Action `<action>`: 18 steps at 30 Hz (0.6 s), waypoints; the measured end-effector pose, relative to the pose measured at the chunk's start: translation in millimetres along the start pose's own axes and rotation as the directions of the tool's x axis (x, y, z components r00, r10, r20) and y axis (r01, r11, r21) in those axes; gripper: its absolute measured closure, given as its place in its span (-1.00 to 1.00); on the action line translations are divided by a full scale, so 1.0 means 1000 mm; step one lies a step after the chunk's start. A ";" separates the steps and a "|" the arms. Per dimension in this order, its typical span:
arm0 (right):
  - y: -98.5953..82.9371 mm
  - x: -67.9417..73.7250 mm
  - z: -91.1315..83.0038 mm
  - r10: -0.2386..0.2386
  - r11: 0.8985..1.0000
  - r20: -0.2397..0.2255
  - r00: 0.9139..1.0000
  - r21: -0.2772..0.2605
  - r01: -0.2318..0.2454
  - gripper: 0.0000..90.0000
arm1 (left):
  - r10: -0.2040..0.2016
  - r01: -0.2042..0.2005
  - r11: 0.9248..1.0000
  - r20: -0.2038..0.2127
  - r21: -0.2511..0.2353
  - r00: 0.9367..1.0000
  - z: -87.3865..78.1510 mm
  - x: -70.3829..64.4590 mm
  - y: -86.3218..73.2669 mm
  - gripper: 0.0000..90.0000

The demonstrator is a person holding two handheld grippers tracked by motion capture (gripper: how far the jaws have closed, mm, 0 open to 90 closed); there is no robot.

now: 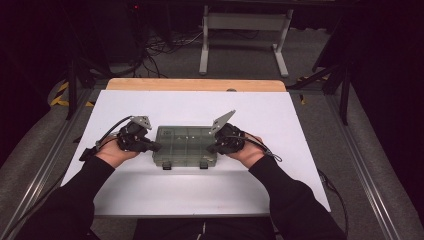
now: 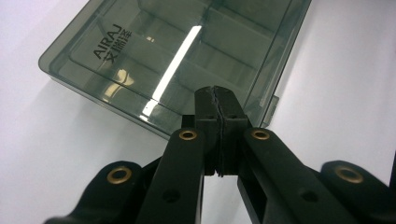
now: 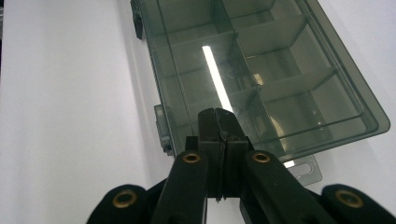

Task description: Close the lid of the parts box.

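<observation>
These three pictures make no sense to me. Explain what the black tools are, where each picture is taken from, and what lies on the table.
A person sits at a white table and holds a hand-worked two-jaw gripper in each hand: the left gripper and the right gripper. The high view looks down from above. Each of the other two comes from a camera riding on one gripper, looking along its black jaws. Between them lies a smoky clear compartment box, lid closed, marked AIRAJ. Both grippers are shut with nothing between their jaws, their tips at the box's two ends.
</observation>
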State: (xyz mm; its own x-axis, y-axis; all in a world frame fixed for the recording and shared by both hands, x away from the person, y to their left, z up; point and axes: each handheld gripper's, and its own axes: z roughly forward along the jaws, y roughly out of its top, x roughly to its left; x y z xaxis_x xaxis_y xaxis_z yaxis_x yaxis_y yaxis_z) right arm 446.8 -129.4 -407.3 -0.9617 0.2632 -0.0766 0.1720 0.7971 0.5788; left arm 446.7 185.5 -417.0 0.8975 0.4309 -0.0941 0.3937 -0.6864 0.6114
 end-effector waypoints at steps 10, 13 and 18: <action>-0.002 0.000 0.003 -0.002 1.000 -0.006 1.000 0.014 0.002 1.00 | -0.002 0.002 1.000 0.001 0.023 1.000 0.004 -0.002 0.000 0.97; -0.002 0.000 0.003 0.000 1.000 -0.007 1.000 0.011 0.000 1.00 | -0.004 0.004 1.000 0.001 0.025 1.000 0.004 -0.002 0.000 0.96; -0.003 0.000 0.002 -0.002 1.000 -0.014 1.000 0.009 0.003 1.00 | 0.000 0.000 1.000 -0.008 0.026 1.000 0.005 -0.003 0.000 0.96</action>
State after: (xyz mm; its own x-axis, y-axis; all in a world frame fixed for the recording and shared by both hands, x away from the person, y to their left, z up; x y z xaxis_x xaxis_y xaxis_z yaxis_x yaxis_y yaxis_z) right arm 446.9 -130.7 -411.0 -0.9650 0.2536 -0.0665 0.1715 0.8026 0.5713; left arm 445.2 181.3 -420.4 0.8960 0.4352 -0.0879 0.3986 -0.7014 0.5909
